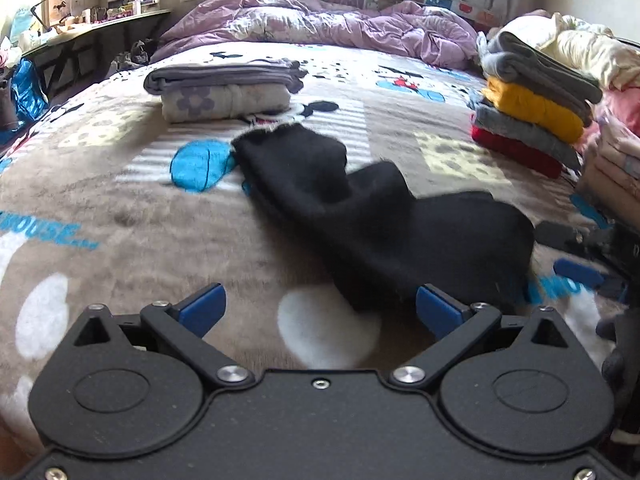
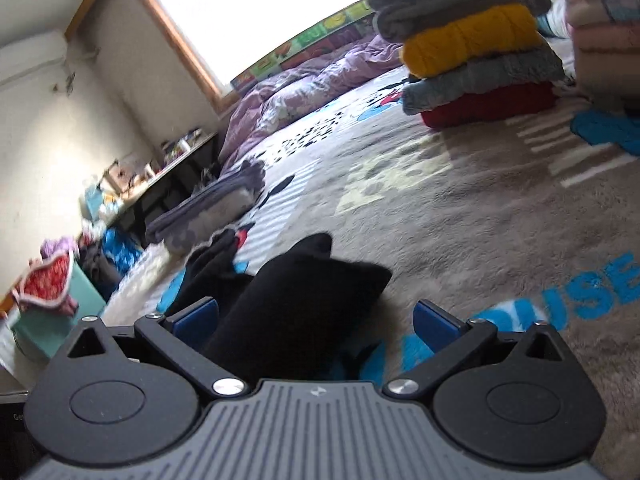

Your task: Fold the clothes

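- A black garment (image 1: 372, 216) lies crumpled across the middle of a cartoon-print fleece blanket (image 1: 120, 216) that covers the bed; its fuzzy edge points toward the headboard.
- The left gripper (image 1: 320, 312) hangs low over the blanket with its blue-padded jaws spread wide and nothing between them; the right-hand pad sits just at the near edge of the black cloth.
- The right gripper (image 2: 316, 322) is tilted, its jaws also spread wide. The black garment (image 2: 296, 312) lies between the two blue pads, but the pads are not pressed against it.
- In the left wrist view the right gripper (image 1: 580, 272) shows blurred at the frame's edge, just beside the garment's far end.
- Behind the garment rests a folded pile (image 1: 224, 92) of grey and flower-print clothes.
- To the right stands a leaning stack of folded sweaters (image 1: 532, 112): grey, mustard yellow, grey and red from top to bottom.
- A rumpled lilac duvet (image 1: 320, 24) is bunched at the head of the bed beneath the window (image 2: 260, 4).
- A cluttered desk (image 1: 92, 20) runs along the left wall.
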